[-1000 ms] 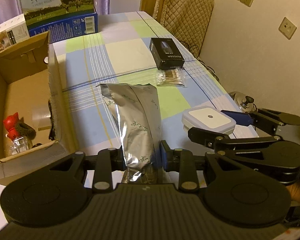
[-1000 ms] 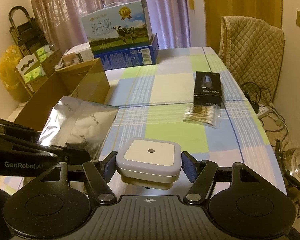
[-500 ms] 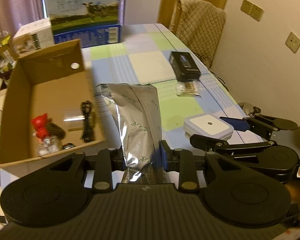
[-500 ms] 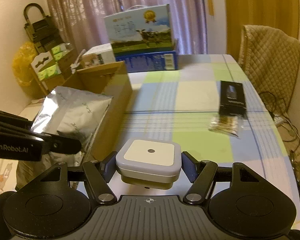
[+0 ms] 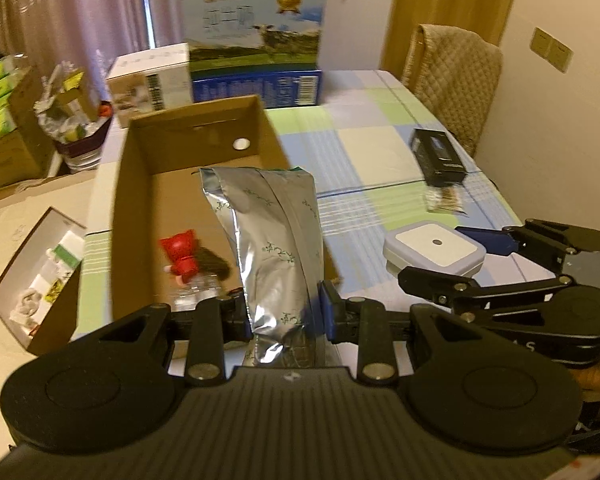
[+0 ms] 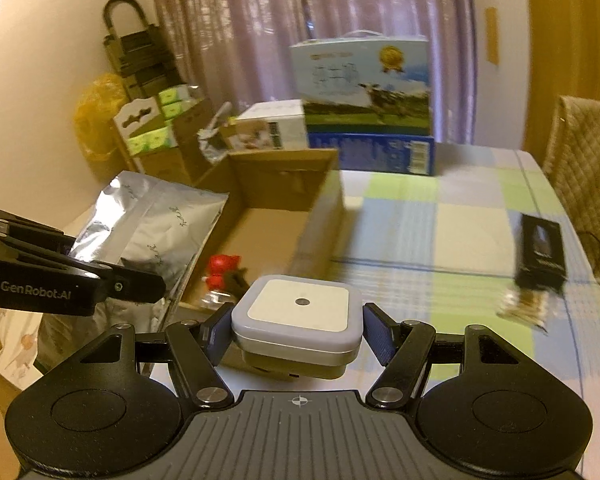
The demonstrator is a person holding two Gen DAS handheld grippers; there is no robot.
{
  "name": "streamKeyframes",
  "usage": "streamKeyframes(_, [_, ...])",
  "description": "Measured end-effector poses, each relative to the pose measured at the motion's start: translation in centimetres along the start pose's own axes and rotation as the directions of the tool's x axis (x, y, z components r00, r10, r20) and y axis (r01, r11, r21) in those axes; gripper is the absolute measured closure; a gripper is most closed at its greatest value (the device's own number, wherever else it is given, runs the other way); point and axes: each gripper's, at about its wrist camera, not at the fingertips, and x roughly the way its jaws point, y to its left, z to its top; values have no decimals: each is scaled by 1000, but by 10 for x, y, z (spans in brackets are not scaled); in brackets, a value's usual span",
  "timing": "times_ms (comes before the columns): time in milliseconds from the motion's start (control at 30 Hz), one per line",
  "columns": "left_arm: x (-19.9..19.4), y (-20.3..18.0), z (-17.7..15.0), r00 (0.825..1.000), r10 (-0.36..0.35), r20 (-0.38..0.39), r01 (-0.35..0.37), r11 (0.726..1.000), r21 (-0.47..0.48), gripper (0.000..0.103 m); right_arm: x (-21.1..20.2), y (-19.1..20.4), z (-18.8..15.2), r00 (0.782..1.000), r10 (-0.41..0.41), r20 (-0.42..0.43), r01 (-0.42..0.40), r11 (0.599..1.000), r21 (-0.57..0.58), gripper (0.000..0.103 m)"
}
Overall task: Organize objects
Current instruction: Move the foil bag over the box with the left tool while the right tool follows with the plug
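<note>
Both grippers have swung left since a second ago — the cardboard box (image 5: 140,200), earlier off to the side, now sits ahead of them on the checked desk (image 5: 380,152). Over its open top hangs the silver foil pouch (image 5: 276,240), the left gripper (image 5: 286,312) jaws clamped on its lower end. Beside it, the right gripper (image 6: 296,332) jaws grip the white square night light (image 6: 298,312) — held above the box's near corner.

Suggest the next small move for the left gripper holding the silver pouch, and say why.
Probably lower the silver pouch into the cardboard box and release. The left gripper is clamped on its lower end, the pouch already seems to hang over the open box, and the floor behind the red-capped item looks free.
</note>
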Motion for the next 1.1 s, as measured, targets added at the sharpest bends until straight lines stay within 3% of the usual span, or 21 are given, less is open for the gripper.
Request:
streamKeyframes(733, [-6, 67, 2, 999, 47, -11, -48, 997, -57, 77, 38, 37, 19, 998, 47, -30, -49, 997, -66, 38])
streamKeyframes(1100, [-2, 82, 10, 999, 47, -16, -48, 996, -70, 77, 53, 47, 30, 997, 65, -38, -68, 994, -82, 38])
